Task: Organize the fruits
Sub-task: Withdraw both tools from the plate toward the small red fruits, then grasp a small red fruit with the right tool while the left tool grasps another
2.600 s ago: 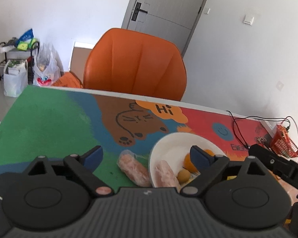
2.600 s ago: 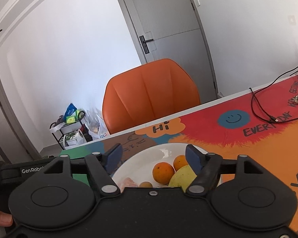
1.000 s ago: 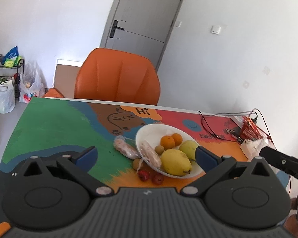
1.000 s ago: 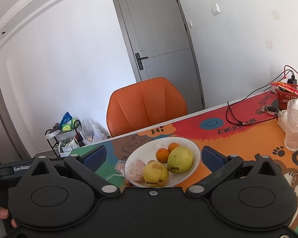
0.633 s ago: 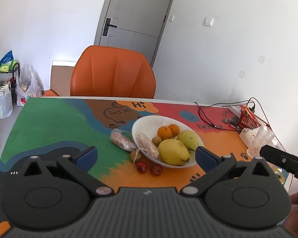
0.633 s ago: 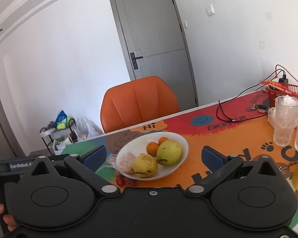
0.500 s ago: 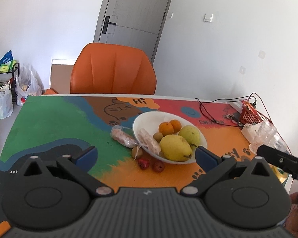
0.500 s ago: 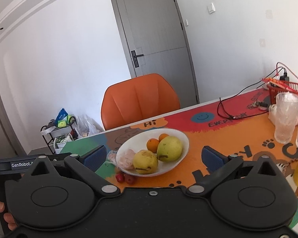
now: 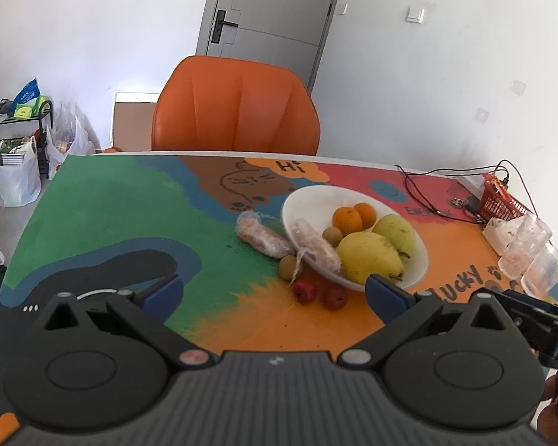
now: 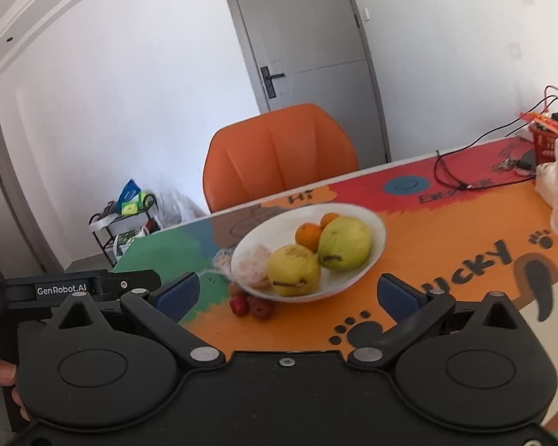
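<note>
left tool: held wide, empty | right tool: held wide, empty | shallow white oval bowl: seen mid-worktop, two small red fruits beside near rim

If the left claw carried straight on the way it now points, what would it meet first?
Probably the two small red fruits on the table, just ahead between the open left claw fingers, and next the near rim of the white bowl. Depth is hard to judge in the fisheye view.

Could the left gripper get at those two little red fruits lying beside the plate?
Probably yes. The left gripper is open and empty, and the two red fruits lie on bare table just ahead of it, in front of the plate, with nothing between.
</note>
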Demonstrator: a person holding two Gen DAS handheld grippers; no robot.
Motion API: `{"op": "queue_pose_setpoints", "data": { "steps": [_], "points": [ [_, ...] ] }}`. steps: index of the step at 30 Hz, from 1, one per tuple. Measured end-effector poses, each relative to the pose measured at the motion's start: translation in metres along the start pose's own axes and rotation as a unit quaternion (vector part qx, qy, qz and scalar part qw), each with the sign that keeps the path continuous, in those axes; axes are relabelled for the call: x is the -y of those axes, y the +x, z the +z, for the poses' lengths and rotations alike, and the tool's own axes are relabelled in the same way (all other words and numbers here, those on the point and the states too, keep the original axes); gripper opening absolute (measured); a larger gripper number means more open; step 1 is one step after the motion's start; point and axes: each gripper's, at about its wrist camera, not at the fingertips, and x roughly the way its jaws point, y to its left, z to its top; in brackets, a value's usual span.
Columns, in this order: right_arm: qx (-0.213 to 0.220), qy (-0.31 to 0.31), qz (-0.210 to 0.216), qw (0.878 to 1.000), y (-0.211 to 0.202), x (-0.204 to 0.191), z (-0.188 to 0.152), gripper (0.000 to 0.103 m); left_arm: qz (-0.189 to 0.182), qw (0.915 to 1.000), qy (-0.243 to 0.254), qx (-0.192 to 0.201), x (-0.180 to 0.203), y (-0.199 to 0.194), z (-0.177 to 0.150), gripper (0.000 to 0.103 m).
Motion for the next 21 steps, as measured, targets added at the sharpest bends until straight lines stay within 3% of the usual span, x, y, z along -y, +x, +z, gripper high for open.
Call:
{"op": "queue_pose_setpoints", "data": {
  "steps": [7, 14, 21],
  "points": [
    [-0.028, 0.007, 0.008, 1.000, 0.024, 0.000, -0.007, 0.089, 0.006, 0.9998, -0.011, -0.017, -0.010, 0.019, -0.008, 0.101],
    [-0.058, 0.018, 0.007, 0.998, 0.049, 0.003, -0.019, 0.073, 0.037, 0.9988, -0.028, -0.017, -0.019, 0.030, -0.010, 0.101],
    [-0.074, 0.008, 0.017, 0.997, 0.066, -0.002, -0.022, 0.065, 0.041, 0.9983, -0.033, -0.026, -0.023, 0.038, -0.014, 0.100]
  ]
}}
